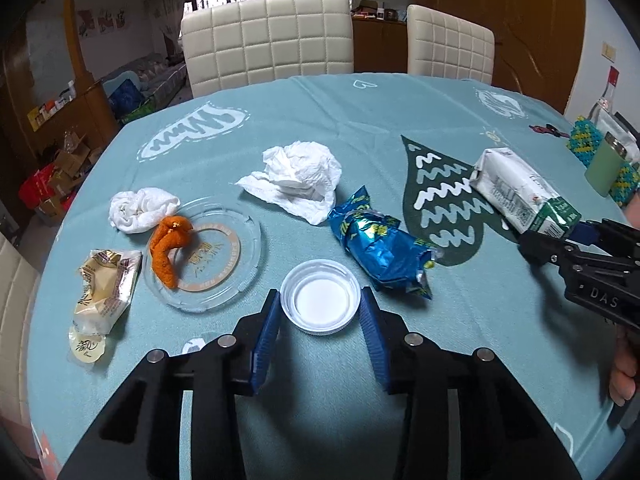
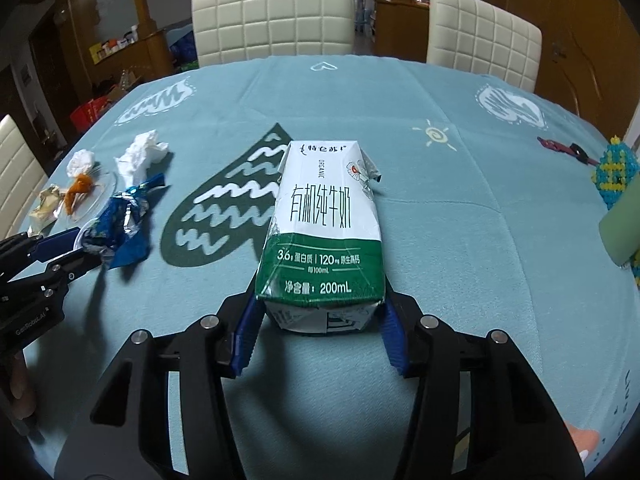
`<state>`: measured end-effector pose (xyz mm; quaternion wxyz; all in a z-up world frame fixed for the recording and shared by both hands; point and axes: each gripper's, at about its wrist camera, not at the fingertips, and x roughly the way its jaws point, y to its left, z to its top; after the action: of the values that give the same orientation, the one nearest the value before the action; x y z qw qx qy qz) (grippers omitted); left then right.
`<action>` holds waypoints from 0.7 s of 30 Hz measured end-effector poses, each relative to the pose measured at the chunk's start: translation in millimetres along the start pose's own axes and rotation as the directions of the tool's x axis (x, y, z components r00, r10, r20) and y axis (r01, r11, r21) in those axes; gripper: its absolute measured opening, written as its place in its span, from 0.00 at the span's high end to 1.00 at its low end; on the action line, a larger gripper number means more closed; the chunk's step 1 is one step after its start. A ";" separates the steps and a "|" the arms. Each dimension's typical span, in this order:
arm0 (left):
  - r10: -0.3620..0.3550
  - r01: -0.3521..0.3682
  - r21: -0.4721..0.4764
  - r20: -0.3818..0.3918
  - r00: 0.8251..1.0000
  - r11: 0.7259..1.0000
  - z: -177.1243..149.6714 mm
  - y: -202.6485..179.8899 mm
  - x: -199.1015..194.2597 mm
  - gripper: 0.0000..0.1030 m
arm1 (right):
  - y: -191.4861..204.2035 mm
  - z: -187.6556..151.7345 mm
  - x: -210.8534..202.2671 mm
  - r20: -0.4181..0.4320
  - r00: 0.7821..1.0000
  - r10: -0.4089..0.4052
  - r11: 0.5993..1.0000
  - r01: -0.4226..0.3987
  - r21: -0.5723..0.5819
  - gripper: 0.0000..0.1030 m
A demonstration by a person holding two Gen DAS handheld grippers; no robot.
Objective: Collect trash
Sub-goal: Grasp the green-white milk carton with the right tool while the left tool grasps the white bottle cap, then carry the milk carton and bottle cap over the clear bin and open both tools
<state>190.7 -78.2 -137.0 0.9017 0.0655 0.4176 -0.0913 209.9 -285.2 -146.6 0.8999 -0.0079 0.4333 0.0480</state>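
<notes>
My left gripper (image 1: 320, 312) is open, its blue pads on either side of a white plastic lid (image 1: 320, 302) lying on the blue tablecloth. A crumpled blue foil wrapper (image 1: 380, 246) lies just right of the lid. Beyond are a white tissue (image 1: 298, 180), a smaller wad (image 1: 138, 208), orange peel (image 1: 170, 246) on a glass ashtray (image 1: 224, 252), and a beige snack wrapper (image 1: 106, 292). My right gripper (image 2: 320, 316) is open around the near end of a green and white milk carton (image 2: 324, 232), which lies flat. The carton also shows in the left wrist view (image 1: 524, 192).
Two cream padded chairs (image 1: 268, 44) stand at the table's far side. A beaded yellow-blue item (image 2: 616, 176) and a pale green object (image 2: 624, 224) sit at the right edge, with a small dark red item (image 2: 560, 148) nearby. The tablecloth (image 2: 440, 220) has leaf prints.
</notes>
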 end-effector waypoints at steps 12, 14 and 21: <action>0.043 -0.042 -0.021 0.083 0.996 0.999 -15.8 19.7 -59.8 0.62 | 38.9 -5.2 -50.8 0.087 0.994 0.061 0.996 -0.055 -0.068 0.49; 0.049 -0.046 -0.031 0.091 0.995 0.998 -19.4 24.0 -67.1 0.62 | 48.7 -6.0 -62.6 0.112 0.991 0.067 0.994 -0.056 -0.092 0.50; 0.071 -0.064 -0.051 0.144 0.987 0.997 -31.9 36.7 -96.5 0.62 | 76.8 -6.4 -91.8 0.163 0.983 0.079 0.986 -0.053 -0.156 0.50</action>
<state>113.8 -25.6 -82.2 0.9336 0.0520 0.3501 -0.0557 140.9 -216.5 -76.8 0.9281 -0.0575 0.3507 0.1111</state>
